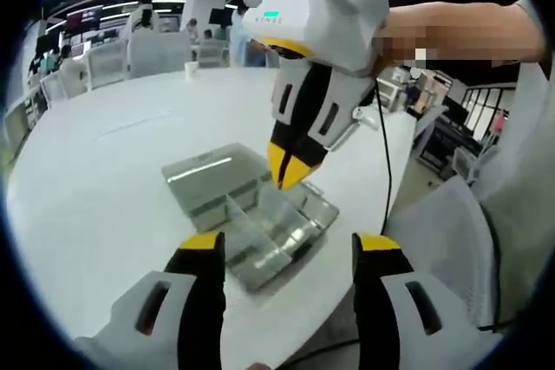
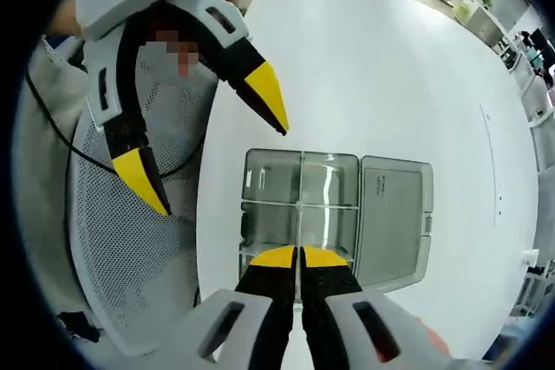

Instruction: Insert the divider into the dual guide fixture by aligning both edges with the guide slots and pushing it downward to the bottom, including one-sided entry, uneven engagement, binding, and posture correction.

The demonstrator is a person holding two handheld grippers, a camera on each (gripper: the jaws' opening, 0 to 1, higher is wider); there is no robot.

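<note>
While the right gripper (image 2: 299, 257) pinches the thin divider (image 2: 299, 214) upright over the clear box (image 2: 260, 181) to meet its slots, the left gripper (image 1: 286, 244) waits, fingers spread.

The right gripper (image 1: 290, 175) carries small green lettering on its white housing in the left gripper view, too blurred to read. No other text or label is legible anywhere.
</note>
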